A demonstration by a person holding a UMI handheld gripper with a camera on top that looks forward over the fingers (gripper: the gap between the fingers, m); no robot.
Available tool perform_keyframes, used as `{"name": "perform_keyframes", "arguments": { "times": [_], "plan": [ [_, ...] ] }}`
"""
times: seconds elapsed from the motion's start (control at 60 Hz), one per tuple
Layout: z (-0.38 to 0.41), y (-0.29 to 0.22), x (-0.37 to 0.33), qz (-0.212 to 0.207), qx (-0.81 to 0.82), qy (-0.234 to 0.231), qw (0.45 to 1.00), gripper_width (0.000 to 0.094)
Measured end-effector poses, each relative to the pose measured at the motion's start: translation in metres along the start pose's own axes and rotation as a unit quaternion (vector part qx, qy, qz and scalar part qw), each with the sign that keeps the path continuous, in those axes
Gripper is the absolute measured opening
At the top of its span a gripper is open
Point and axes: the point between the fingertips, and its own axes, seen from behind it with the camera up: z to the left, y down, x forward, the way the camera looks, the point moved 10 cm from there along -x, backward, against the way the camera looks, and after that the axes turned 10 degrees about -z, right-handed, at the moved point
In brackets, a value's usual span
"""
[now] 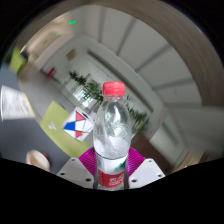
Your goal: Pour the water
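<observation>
Soft, even indoor daylight (no hard shadows); strong fisheye bending toward the rim, background slightly blurred.

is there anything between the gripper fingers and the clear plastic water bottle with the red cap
Nothing visible. The clear plastic water bottle with the red cap already sits between the fingers of the gripper, its lower part against the pink pads. No cup or other pouring target is in view.

Jaws clamp a red-capped water bottle (112, 140), held upright
</observation>
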Motion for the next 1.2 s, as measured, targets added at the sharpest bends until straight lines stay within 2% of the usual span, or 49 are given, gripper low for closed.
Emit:
{"name": "perform_keyframes", "arguments": {
  "times": [0.083, 0.15, 0.317, 0.567, 0.617, 0.633, 0.733, 0.833, 0.9, 0.933, 1.017, 1.2],
  "plan": [
    [0.005, 0.012, -0.004, 0.037, 0.167, -0.026, 0.985, 0.0339],
    [0.014, 0.043, -0.013, 0.073, 0.245, -0.042, 0.966, 0.0338],
    [0.045, 0.110, -0.028, 0.140, 0.311, -0.064, 0.938, 0.0336],
    [0.088, 0.167, -0.040, 0.185, 0.330, -0.073, 0.923, 0.0345],
    [0.086, 0.164, -0.042, 0.165, 0.333, -0.067, 0.926, 0.0346],
    [0.087, 0.165, -0.044, 0.167, 0.334, -0.066, 0.925, 0.0383],
    [0.084, 0.165, -0.045, 0.160, 0.339, -0.062, 0.925, 0.0470],
    [0.082, 0.168, -0.049, 0.187, 0.349, -0.064, 0.916, 0.0582],
    [0.077, 0.162, -0.057, 0.195, 0.348, -0.062, 0.915, 0.0876],
    [0.073, 0.158, -0.062, 0.197, 0.338, -0.061, 0.918, 0.0830],
    [0.060, 0.144, -0.081, 0.201, 0.316, -0.062, 0.925, 0.0862],
    [0.028, 0.089, -0.154, 0.213, 0.324, -0.051, 0.921, 0.0851]
  ]
}}
